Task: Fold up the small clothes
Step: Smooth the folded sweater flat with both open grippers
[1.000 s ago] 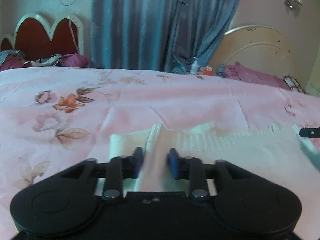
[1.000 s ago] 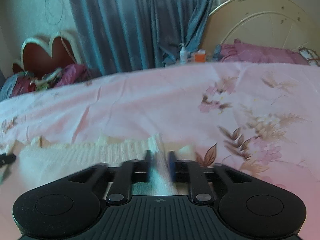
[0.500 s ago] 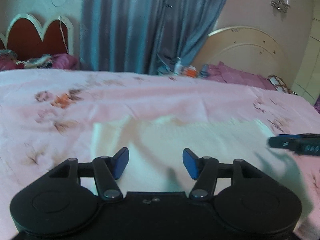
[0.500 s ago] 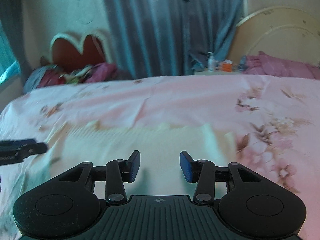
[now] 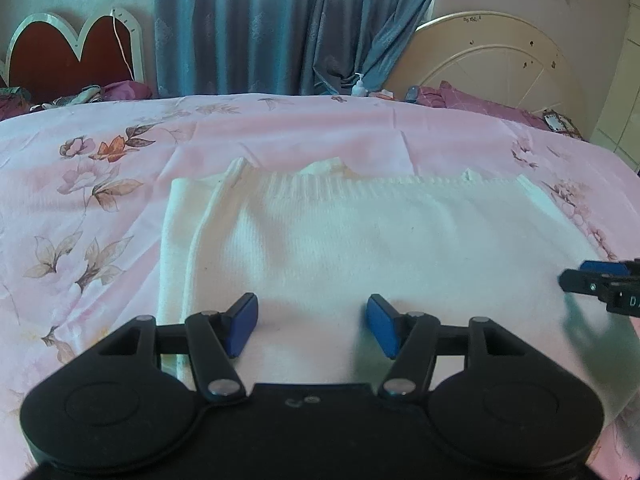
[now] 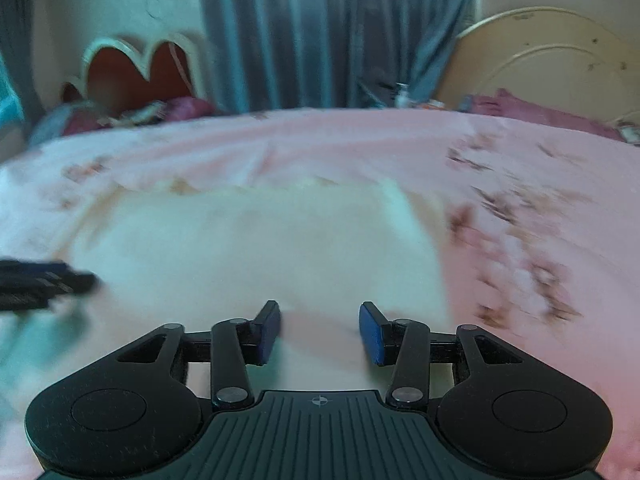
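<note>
A white knitted garment (image 5: 360,232) lies flat on the pink flowered bedsheet (image 5: 100,184), with a folded strip along its left side. My left gripper (image 5: 311,312) hovers over the garment's near edge; its jaws are opening and nothing is between them. In the blurred right wrist view, my right gripper (image 6: 319,316) stands open over the same garment (image 6: 248,248), its blue pads apart and holding nothing. Each gripper's tip shows in the other's view: the right gripper (image 5: 600,280) at the garment's right edge, the left gripper (image 6: 48,280) at its left.
The bed reaches back to a blue-grey curtain (image 5: 280,24). A red heart-shaped headboard (image 5: 72,52) stands at the back left and a cream round one (image 5: 500,64) at the back right. A pump bottle (image 5: 359,85) and purple pillows (image 5: 480,102) lie behind the bed.
Both grippers let go of the cloth folds they pinched a second ago and opened. They drew back toward the near edge, and the garment now lies spread flat.
</note>
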A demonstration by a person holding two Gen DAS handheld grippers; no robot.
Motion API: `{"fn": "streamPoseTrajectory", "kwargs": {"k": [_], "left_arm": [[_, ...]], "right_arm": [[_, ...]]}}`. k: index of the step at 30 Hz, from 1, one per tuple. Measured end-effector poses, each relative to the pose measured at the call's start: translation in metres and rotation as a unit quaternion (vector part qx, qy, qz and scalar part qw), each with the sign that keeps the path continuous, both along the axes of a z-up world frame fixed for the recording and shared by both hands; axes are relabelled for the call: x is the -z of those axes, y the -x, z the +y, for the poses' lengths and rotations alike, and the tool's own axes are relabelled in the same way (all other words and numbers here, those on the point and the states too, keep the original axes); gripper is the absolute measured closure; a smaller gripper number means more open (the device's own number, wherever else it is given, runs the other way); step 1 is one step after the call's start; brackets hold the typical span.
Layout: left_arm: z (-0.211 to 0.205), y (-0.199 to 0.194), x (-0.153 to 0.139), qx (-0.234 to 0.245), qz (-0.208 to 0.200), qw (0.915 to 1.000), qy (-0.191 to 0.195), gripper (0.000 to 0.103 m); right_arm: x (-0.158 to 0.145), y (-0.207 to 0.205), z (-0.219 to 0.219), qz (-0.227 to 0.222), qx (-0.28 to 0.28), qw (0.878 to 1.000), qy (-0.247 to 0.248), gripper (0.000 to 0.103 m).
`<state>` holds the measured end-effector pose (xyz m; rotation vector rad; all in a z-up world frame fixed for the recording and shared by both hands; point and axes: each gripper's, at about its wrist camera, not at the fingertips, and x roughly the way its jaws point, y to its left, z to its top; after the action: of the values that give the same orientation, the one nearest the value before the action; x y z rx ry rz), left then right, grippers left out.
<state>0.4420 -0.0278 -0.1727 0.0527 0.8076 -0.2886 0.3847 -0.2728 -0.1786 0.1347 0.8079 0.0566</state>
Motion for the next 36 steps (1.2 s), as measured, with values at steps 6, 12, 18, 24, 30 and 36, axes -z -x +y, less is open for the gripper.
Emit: {"fn": "streamPoseTrajectory", "kwargs": {"k": [6, 12, 18, 24, 30, 36], "left_arm": [[-0.005, -0.001, 0.0, -0.008, 0.003, 0.9999, -0.009, 0.042], [-0.011, 0.002, -0.002, -0.017, 0.003, 0.9995, -0.027, 0.042], [-0.013, 0.017, -0.017, -0.026, -0.01, 0.9987, -0.043, 0.045], [-0.005, 0.06, -0.031, -0.014, -0.009, 0.9997, -0.021, 0.045], [0.014, 0.09, -0.013, -0.033, 0.023, 0.9991, -0.012, 0.045], [0.025, 0.094, 0.003, -0.034, 0.026, 0.9991, -0.004, 0.044]], "right_arm": [[-0.007, 0.01, -0.003, -0.004, 0.007, 1.0, 0.006, 0.059], [0.001, 0.032, 0.003, -0.005, -0.008, 1.0, 0.019, 0.059], [-0.011, 0.046, -0.005, -0.015, -0.008, 1.0, -0.006, 0.059], [-0.031, 0.073, 0.005, -0.032, -0.033, 0.999, -0.02, 0.059], [-0.022, 0.092, 0.028, -0.009, -0.051, 0.999, -0.013, 0.059], [0.001, 0.091, 0.025, 0.026, -0.011, 1.0, 0.012, 0.059]]}}
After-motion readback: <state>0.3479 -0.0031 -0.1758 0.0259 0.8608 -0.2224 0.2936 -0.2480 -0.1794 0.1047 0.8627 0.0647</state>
